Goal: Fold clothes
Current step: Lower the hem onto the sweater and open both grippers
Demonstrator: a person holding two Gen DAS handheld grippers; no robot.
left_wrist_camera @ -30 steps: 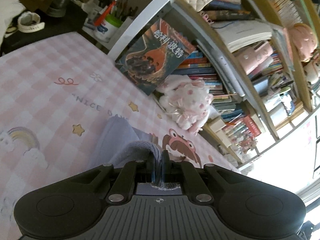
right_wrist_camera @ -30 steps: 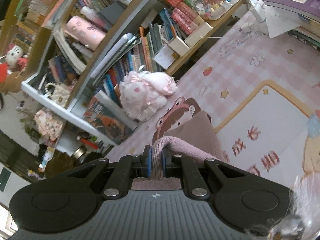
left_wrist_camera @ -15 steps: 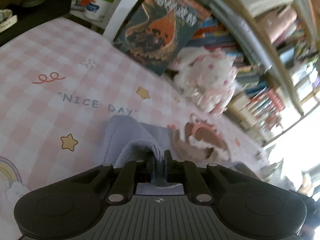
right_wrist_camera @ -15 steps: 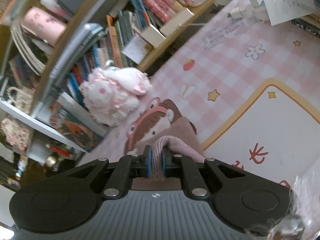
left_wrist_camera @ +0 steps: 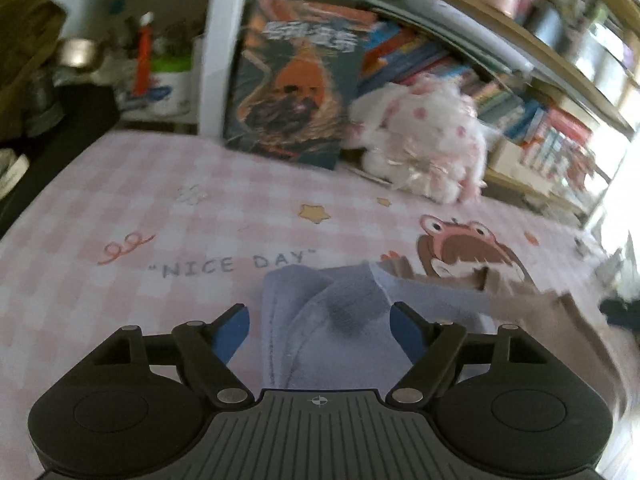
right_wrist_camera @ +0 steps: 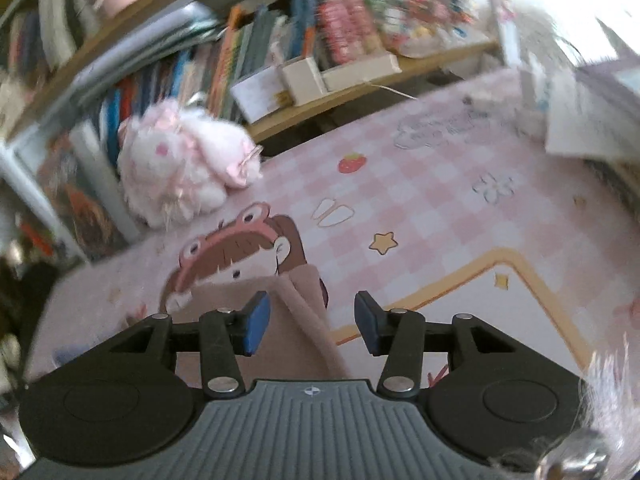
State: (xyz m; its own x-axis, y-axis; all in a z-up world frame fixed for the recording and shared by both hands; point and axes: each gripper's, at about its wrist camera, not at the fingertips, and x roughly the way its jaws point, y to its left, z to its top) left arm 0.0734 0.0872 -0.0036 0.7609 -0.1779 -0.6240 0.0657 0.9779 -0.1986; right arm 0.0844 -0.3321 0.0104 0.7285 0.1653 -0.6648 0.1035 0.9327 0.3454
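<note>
A soft garment lies on the pink checked table mat (left_wrist_camera: 120, 200). Its pale lilac end (left_wrist_camera: 336, 332) sits between the blue pads of my left gripper (left_wrist_camera: 320, 330), whose jaws are opening and stand clear of the cloth. A brownish-pink part of the garment (left_wrist_camera: 532, 312) stretches to the right in the left wrist view. In the right wrist view the same brownish-pink cloth (right_wrist_camera: 288, 320) lies on the mat (right_wrist_camera: 420, 184) between the pads of my right gripper (right_wrist_camera: 312, 324). Those jaws are opening too, and neither pad presses on it.
A white and pink plush toy (left_wrist_camera: 424, 148) (right_wrist_camera: 180, 168) sits at the back of the mat. A dark book (left_wrist_camera: 292, 80) leans against a white shelf post behind it. Bookshelves full of books (right_wrist_camera: 280, 40) run along the back. Papers (right_wrist_camera: 592, 120) lie at the right.
Both grippers were shut on bunched folds of the garment and have let go. The cloth has dropped onto the mat. Both views have rolled level and moved lower, closer to the table.
</note>
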